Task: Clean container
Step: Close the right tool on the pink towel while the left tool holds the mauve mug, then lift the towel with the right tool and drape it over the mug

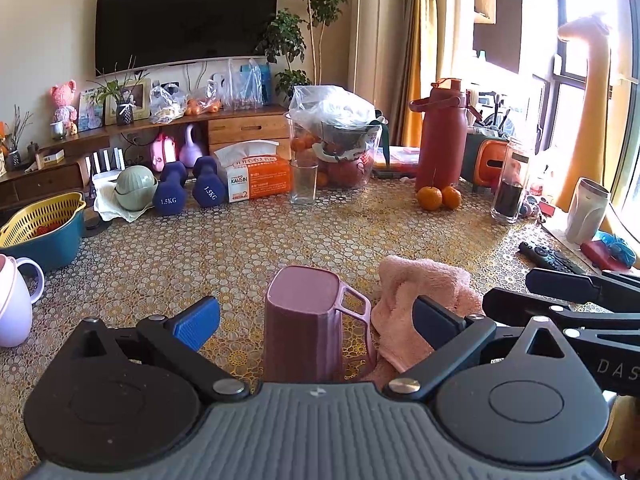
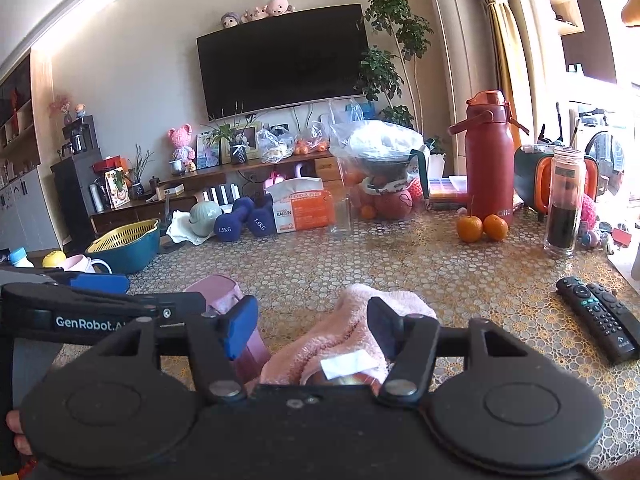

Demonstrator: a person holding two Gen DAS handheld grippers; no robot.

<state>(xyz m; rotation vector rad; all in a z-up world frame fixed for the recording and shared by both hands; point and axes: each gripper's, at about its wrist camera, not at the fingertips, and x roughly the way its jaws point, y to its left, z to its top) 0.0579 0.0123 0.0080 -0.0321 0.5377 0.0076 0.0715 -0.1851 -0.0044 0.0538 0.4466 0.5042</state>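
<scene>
A mauve handled cup [image 1: 302,320] stands on the patterned tablecloth with a flat closed face up, so it looks upside down. My left gripper [image 1: 316,320] is open, one finger on each side of the cup with a gap on both sides. A bunched pink towel [image 1: 424,292] lies just right of the cup, against its handle. In the right wrist view the towel [image 2: 352,332] sits between the fingers of my open right gripper [image 2: 313,326]. The cup [image 2: 218,290] shows there at the left, partly hidden behind the left gripper [image 2: 100,282].
A black remote [image 2: 596,320] lies to the right of the towel. A lilac mug [image 1: 16,300] and a teal bowl with a yellow strainer [image 1: 44,232] stand at the left. Further back are two oranges [image 1: 438,198], a red flask [image 1: 440,136], an empty glass [image 1: 303,182] and dumbbells [image 1: 170,194].
</scene>
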